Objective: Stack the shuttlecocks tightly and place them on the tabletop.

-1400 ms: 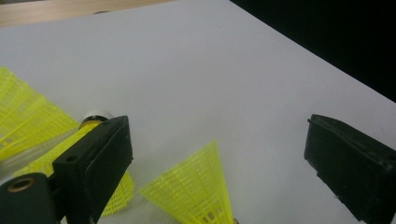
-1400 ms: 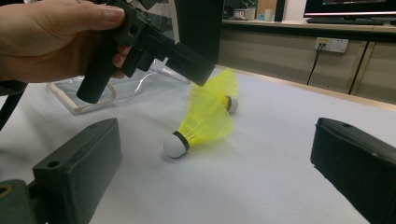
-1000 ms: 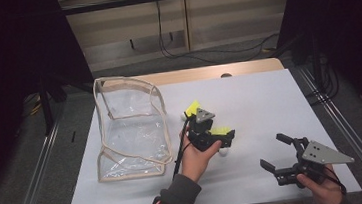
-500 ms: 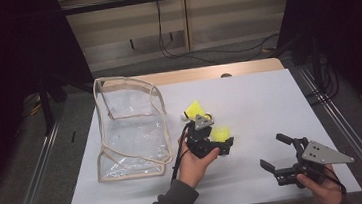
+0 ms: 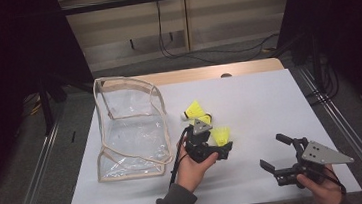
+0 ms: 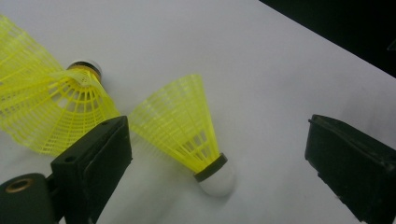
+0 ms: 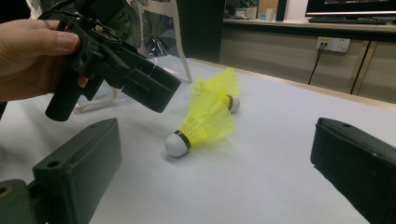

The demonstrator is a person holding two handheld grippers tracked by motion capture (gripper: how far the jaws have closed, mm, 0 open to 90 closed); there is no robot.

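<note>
Standing open-topped on the white table (image 5: 248,95), a clear soft plastic bag (image 5: 130,132) with beige piping holds nothing visible. Just right of it lie two yellow shuttlecocks, mesh skirts cone-shaped. The near shuttlecock (image 6: 187,126) has a rounded white cork tip with a black band and lies between the spread jaws of the left gripper (image 5: 217,146); the far shuttlecock (image 5: 196,110) rests just behind. The right gripper (image 5: 278,155), well apart, is also spread and empty.

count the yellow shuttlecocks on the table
2. One yellow plastic shuttlecock with a white cork tip lies between the left gripper fingers; the other yellow shuttlecock lies just beyond it, nearer the clear plastic bag.
</note>
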